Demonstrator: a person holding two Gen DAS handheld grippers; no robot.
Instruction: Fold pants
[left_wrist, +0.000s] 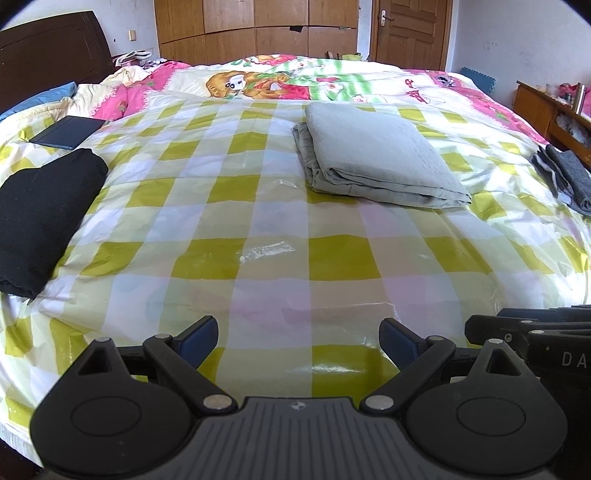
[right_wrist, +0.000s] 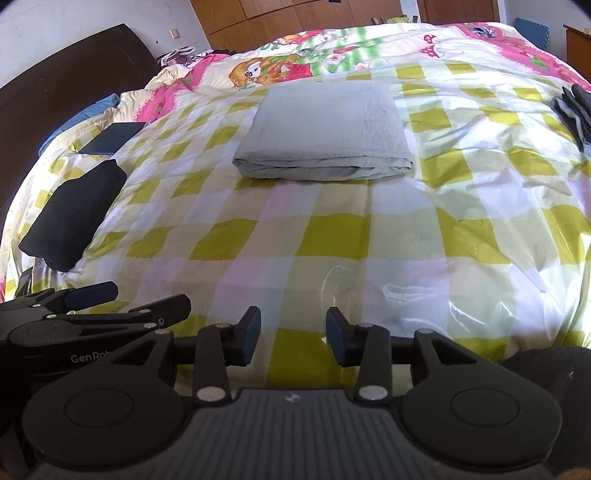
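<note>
Grey-green pants lie folded into a thick rectangle on the checked yellow sheet, in the middle of the bed; the right wrist view shows the same pants straight ahead. My left gripper hovers open over the near part of the sheet, well short of the pants, with nothing between its blue pads. My right gripper is beside it, its jaws partly apart and empty, also well short of the pants.
A folded black garment lies at the left edge, a dark flat case behind it. Dark grey clothing sits at the right edge. A dark headboard, a wooden wardrobe and a side cabinet surround the bed.
</note>
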